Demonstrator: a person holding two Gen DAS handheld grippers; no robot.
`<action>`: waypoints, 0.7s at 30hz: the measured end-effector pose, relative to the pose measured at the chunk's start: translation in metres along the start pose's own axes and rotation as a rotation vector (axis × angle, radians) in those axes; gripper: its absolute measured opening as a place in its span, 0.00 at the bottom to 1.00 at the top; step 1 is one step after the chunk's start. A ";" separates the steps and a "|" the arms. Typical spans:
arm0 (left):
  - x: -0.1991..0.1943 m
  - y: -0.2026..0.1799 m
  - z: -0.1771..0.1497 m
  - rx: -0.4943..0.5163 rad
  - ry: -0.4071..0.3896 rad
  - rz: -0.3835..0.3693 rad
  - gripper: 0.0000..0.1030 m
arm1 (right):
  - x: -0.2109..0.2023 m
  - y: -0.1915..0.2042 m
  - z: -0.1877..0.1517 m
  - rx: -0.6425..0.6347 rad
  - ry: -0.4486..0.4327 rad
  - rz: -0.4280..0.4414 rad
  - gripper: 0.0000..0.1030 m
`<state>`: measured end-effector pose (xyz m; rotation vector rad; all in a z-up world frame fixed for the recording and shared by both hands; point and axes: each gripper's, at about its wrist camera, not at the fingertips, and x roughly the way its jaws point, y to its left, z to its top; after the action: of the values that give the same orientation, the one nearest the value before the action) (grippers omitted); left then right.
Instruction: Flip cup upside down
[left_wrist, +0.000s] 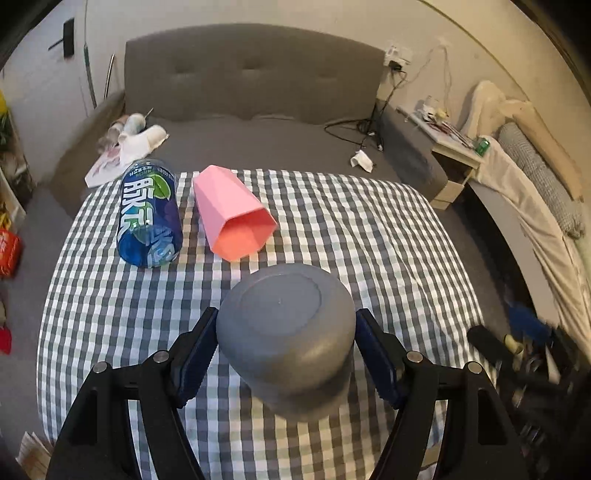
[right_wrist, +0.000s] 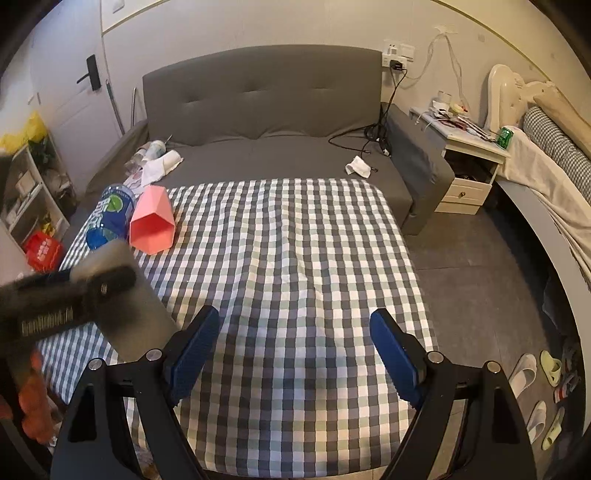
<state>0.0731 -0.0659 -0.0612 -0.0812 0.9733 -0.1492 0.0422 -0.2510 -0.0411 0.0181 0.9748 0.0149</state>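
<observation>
A grey cup (left_wrist: 284, 332) sits base-up between the blue-padded fingers of the left gripper (left_wrist: 286, 350) at the lower centre of the left wrist view, above the checked cloth of the desk (left_wrist: 369, 229). The cup's flat bottom faces the camera and its mouth points downward, so the flip itself looks largely done. The jaws stand on either side of the cup's body, close against it; whether the pads press it or have just let go cannot be told from this angle, and the right wrist view, where the cup (right_wrist: 125, 295) is a blur at the left edge behind the other tool, does not settle it.

The right gripper (right_wrist: 295, 350) hangs wide apart over bare cloth at the lower centre of its own view, holding nothing.

In the upper left of the desk a pink faceted cup (left_wrist: 232, 214) lies on its side, mouth toward the camera, just beside a blue bottle (left_wrist: 149, 218), also lying down.

What seems left is to confirm the grey cup rests rim-down on the cloth and to draw the left gripper clear.
</observation>
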 end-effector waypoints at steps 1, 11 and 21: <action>-0.001 -0.004 -0.003 0.019 -0.009 0.006 0.73 | -0.002 -0.001 0.000 0.005 -0.006 0.000 0.81; 0.003 -0.015 -0.026 0.050 -0.025 -0.118 0.91 | -0.017 -0.005 -0.004 0.012 -0.043 -0.001 0.81; 0.022 -0.019 -0.055 0.121 -0.004 -0.080 0.91 | -0.021 -0.015 -0.010 0.032 -0.046 -0.022 0.81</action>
<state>0.0381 -0.0883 -0.1077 -0.0089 0.9557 -0.2809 0.0221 -0.2663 -0.0295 0.0369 0.9294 -0.0217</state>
